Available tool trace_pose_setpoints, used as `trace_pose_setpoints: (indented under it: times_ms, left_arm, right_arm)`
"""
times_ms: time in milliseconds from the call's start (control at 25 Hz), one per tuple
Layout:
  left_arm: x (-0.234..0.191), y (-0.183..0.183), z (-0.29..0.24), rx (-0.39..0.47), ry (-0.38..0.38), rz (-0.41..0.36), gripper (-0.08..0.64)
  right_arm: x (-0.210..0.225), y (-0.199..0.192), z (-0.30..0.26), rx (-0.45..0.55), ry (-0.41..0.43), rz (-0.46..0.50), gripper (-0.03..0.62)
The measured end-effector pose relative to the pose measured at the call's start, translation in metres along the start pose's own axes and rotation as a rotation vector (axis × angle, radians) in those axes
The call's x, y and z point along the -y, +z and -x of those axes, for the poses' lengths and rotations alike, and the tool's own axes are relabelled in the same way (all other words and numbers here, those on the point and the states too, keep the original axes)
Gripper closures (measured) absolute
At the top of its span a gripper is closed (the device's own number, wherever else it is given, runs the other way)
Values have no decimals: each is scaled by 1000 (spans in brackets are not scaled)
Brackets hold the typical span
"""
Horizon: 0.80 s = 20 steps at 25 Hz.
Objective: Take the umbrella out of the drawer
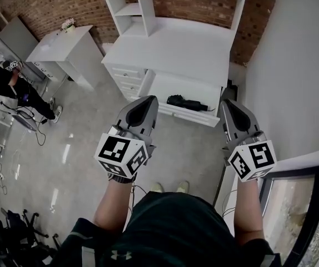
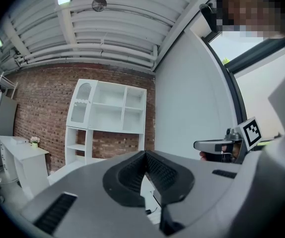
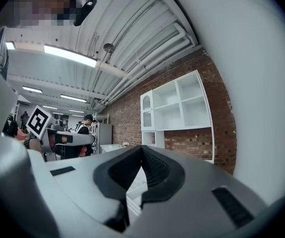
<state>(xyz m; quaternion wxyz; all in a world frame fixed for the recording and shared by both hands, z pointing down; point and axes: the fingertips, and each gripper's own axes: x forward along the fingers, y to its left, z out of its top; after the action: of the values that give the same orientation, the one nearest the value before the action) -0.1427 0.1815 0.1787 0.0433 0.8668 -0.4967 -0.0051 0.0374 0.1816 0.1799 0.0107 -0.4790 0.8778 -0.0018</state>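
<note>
In the head view a black folded umbrella [image 1: 184,102] lies in the open white drawer [image 1: 165,89] under the white desk [image 1: 176,49]. My left gripper [image 1: 147,103] is held level in front of the drawer, left of the umbrella and well short of it. The right gripper [image 1: 229,108] hovers at the drawer's right end. Both are shut with nothing between the jaws, as the left gripper view [image 2: 145,153] and the right gripper view [image 3: 141,148] show. Each gripper view looks over its jaws at the white shelf unit [image 2: 107,108] on the brick wall.
A stack of small drawers [image 1: 127,79] sits left of the open drawer. A small white table [image 1: 59,44] with a flower pot [image 1: 68,24] stands to the left, and a person [image 1: 9,82] sits beyond it. A white wall [image 1: 293,65] runs along the right.
</note>
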Motion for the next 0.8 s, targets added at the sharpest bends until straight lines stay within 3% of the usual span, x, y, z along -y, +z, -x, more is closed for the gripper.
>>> trace_pose_setpoints:
  times_ms: [400,800]
  left_arm:
    - [13,-14,-11,-30,-11,-7,554]
    - [10,-28,-49,-58,-72,-9,554]
  right_arm:
    - [16,-10,8,8,-8,-32,589]
    - [38,-20,-7,-9,-46,-33,589]
